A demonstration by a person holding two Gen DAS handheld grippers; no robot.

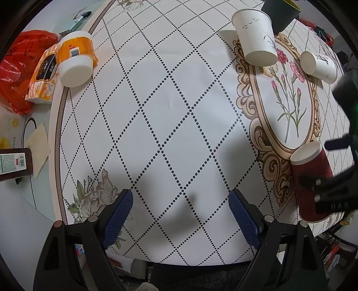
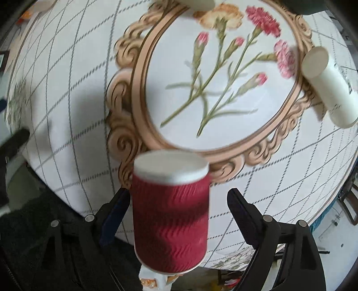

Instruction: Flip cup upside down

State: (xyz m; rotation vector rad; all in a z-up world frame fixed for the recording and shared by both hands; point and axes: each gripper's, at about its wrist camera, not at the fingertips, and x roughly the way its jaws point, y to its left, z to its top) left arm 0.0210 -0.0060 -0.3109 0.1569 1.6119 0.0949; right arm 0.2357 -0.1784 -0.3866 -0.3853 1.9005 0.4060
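Red corrugated paper, wavy-ribbed, wraps the cup (image 2: pixel 171 221) between your right tool's (image 2: pixel 179 215) spread fingers, its white flat base facing away from the camera toward the bench (image 2: pixel 67 94). The left finger sits at the cup's wall while the right one stands clear with a visible gap, so your right tool is open and not clamping; whether the cup rests on the bench edge I cannot tell. Your left tool (image 1: pixel 180 212) is open too, its blue textured pads (image 1: pixel 118 215) wide apart over the vinyl cloth printed with dotted diamonds. From the left wrist view you can count three paper cups base-up: the red one, a tall white cup (image 1: pixel 256 37) with birds printed on it, and a small white cup (image 1: pixel 318 66). A dark cup (image 1: pixel 283 13) stands behind them.
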